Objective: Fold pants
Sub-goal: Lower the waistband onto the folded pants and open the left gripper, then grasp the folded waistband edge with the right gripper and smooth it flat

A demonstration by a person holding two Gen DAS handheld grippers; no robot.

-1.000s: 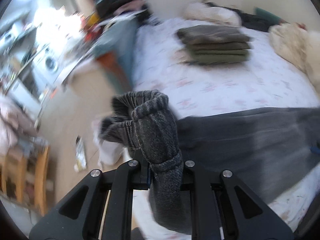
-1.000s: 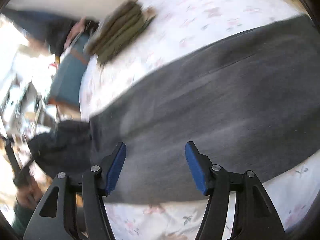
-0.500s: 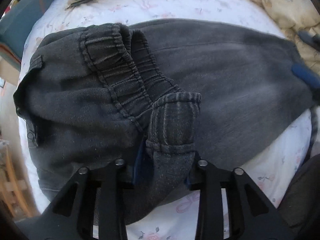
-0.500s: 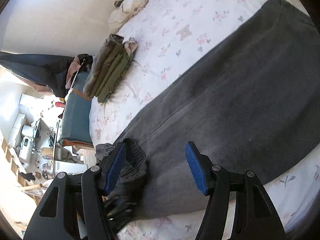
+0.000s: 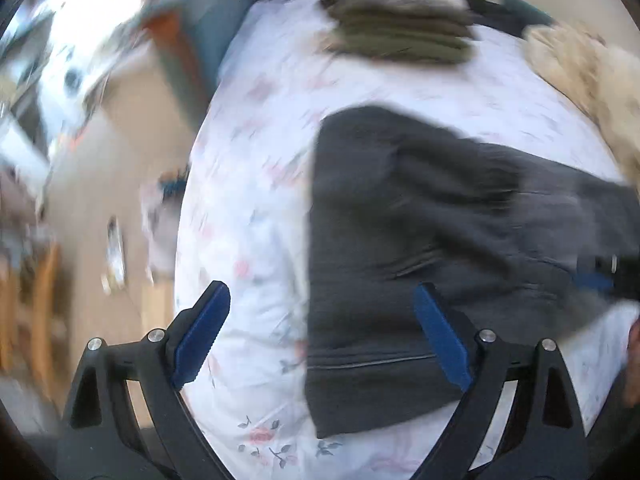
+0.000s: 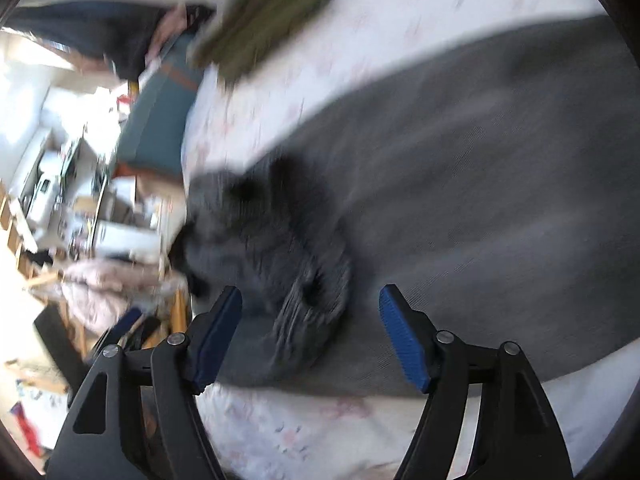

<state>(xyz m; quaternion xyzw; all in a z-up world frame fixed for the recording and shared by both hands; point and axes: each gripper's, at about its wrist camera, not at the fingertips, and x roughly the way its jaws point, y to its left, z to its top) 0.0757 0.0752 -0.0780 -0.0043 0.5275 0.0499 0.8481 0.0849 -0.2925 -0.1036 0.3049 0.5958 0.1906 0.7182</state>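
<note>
Left wrist: left gripper fingers spread wide above pants.

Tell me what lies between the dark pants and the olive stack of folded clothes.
Only bare floral bedsheet lies between the dark pants and the olive stack; the left wrist view shows it, blurred.

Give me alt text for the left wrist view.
The open left gripper hovers over dark grey pants lying folded on a floral bedsheet, holding nothing. A stack of olive folded clothes lies farther back; the image is motion-blurred.

Home bedroom, floral-sheeted bed, folded clothes
</note>
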